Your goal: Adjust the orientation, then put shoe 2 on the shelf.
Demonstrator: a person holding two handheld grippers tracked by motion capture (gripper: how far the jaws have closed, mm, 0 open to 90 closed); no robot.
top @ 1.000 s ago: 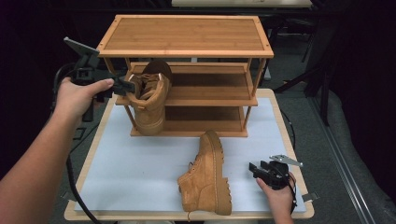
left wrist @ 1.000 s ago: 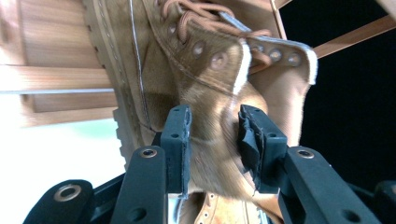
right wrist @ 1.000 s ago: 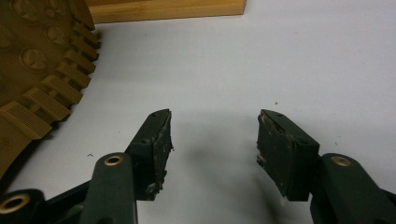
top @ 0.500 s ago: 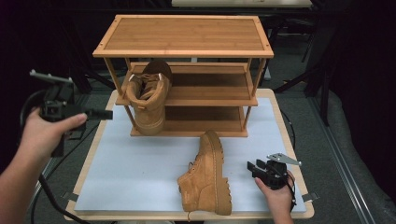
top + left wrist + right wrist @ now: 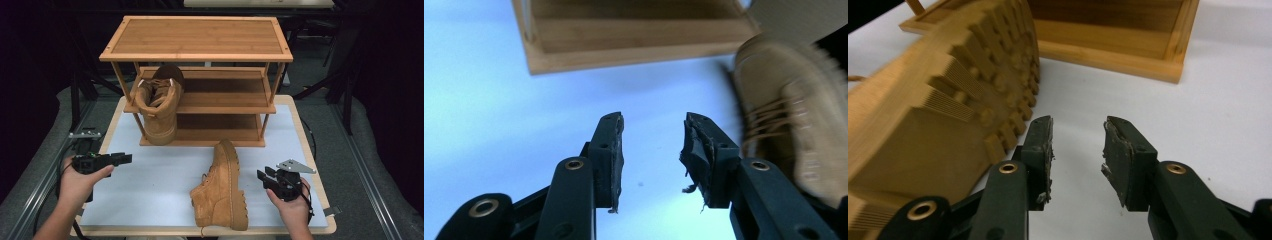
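One tan boot stands at the left end of the wooden rack's middle shelf. A second tan boot lies on its side on the white table top. My left gripper hovers low at the table's left edge, open and empty; its jaws have just been opening. The lying boot shows blurred to its right. My right gripper sits just right of the lying boot, beside its lugged sole. It is open, its jaws have just been closing, and nothing is between them.
The rack has three shelves and takes up the back half of the table. Its bottom shelf lies ahead of the right gripper. Bare white surface lies between the two hands. Dark floor and metal stands surround the table.
My left hand has come away from the boot on the shelf and dropped down and left to the table's edge. The right hand has barely shifted and its jaws have narrowed.
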